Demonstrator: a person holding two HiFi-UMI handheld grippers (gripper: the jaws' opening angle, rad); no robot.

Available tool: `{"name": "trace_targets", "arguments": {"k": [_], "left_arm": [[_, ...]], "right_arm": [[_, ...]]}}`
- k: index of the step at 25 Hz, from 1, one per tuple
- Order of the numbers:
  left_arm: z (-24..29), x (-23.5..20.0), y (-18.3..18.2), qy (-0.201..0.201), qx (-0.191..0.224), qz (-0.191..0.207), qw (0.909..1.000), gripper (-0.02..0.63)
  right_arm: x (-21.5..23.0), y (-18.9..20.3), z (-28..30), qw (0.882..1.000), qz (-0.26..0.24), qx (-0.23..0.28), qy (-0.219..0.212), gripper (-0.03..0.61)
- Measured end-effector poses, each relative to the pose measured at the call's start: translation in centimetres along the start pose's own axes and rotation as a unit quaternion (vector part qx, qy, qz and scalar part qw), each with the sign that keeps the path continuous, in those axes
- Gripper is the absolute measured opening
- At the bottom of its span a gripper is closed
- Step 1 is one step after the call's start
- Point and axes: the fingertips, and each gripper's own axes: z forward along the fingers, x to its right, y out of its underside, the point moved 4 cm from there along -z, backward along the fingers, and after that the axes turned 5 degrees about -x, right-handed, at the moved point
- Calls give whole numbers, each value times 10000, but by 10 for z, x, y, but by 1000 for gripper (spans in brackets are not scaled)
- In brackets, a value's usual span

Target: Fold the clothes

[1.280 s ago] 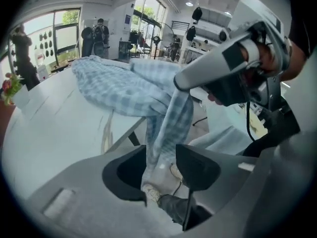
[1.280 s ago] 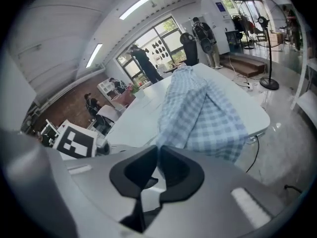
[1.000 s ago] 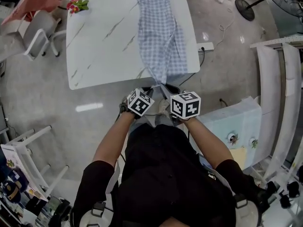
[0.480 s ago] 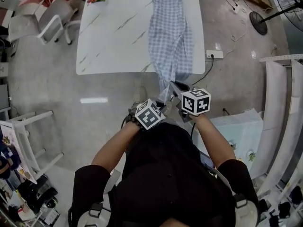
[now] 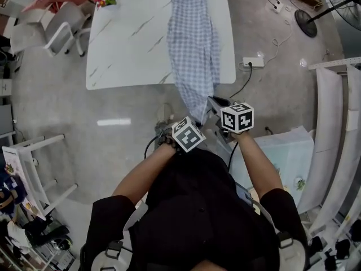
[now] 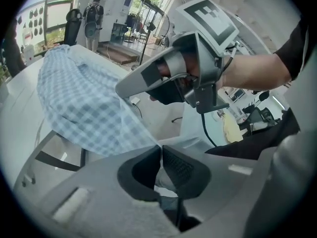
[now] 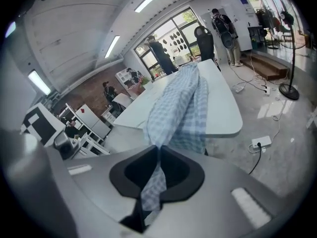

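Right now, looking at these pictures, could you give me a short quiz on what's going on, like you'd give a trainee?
1. True or false: the checked garment lies wholly on the white table.
2. What is the right gripper clamped on? A) a cup B) the checked garment C) nothing
3. How many grippers, counting the left gripper, grip the garment?
Key: 1 false, its near end hangs off the table edge; 2 B; 3 two.

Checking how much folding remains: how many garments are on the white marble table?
1: a blue-and-white checked garment lies along the table's right side, its near end hanging past the edge. None apparently hidden.
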Motion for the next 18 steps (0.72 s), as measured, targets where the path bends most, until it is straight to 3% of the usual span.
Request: {"name": "trace_targets", "arguments": {"k": [6, 11, 18], "left_arm": [[19, 18, -10, 390, -9, -228, 9990, 138], [16, 5, -8, 184, 196, -503, 9984, 147], [-2, -22, -15, -77, 533, -735, 9958, 147]], "right_arm": [[28, 20, -6, 9994, 142, -188, 266, 31], [43, 35, -6, 9971, 322, -333, 609, 95], [45, 29, 0, 9960, -3, -373, 810, 98]]}}
